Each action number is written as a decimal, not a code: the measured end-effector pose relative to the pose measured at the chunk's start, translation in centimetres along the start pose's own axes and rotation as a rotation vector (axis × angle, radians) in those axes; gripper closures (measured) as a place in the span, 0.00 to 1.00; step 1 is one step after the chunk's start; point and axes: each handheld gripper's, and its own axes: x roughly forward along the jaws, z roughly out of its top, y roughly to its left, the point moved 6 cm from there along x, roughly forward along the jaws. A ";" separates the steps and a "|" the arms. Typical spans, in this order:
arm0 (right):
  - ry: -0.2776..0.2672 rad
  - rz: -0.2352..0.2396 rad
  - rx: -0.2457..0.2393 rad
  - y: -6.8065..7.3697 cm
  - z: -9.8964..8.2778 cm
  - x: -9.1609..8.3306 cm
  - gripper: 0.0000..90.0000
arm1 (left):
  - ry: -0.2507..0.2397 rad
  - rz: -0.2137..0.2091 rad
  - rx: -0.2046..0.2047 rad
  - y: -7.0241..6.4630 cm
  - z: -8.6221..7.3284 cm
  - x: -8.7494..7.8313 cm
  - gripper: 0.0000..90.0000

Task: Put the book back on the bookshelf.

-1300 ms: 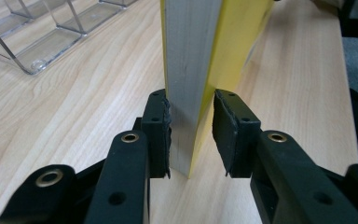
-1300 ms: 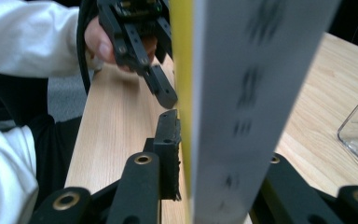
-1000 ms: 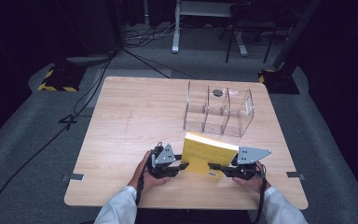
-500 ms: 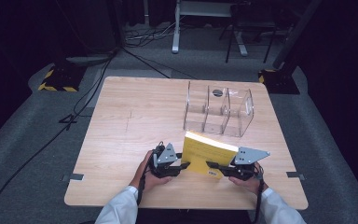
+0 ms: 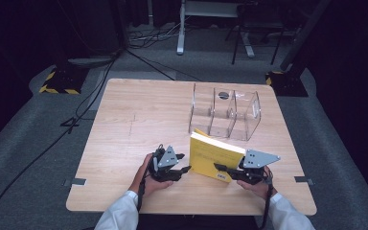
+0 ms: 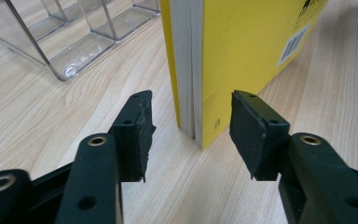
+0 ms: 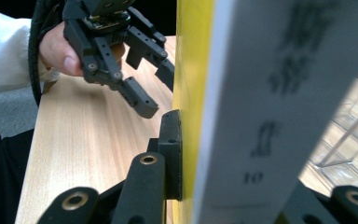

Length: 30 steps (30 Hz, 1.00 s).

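Note:
A yellow paperback book (image 5: 215,154) stands on edge, tilted, near the table's front. My right gripper (image 5: 219,166) is shut on its spine end, with one pad (image 7: 172,149) flat against the yellow cover (image 7: 189,93). My left gripper (image 5: 187,169) sits at the book's left corner. Its jaws have just been opening. In the left gripper view the book's corner (image 6: 200,116) stands between the two pads (image 6: 256,135) with a gap on each side, so my left gripper (image 6: 191,126) is open.
A clear plastic organizer (image 5: 225,112) with open compartments stands just behind the book; its corner (image 6: 70,51) is beyond my left jaw. Bare wooden table (image 5: 139,115) lies to the left and back. The front edge is close under both hands.
My left gripper's jaws have spread apart off the book's corner. The book stays propped in my right gripper, and neither hand has shifted.

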 end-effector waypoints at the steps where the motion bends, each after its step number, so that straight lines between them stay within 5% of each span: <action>1: 0.002 -0.002 0.000 -0.1 0.0 -0.1 0.84 | 0.003 0.002 -0.005 0.0 0.0 0.0 0.52; 12: -0.005 -0.073 0.024 -1.4 -0.1 -0.9 0.84 | 0.123 0.061 -0.065 1.4 -2.4 -1.5 0.30; 30: -0.016 -0.171 0.043 -2.9 0.2 -2.5 0.84 | 0.266 0.181 -0.157 3.4 -8.6 -6.0 0.20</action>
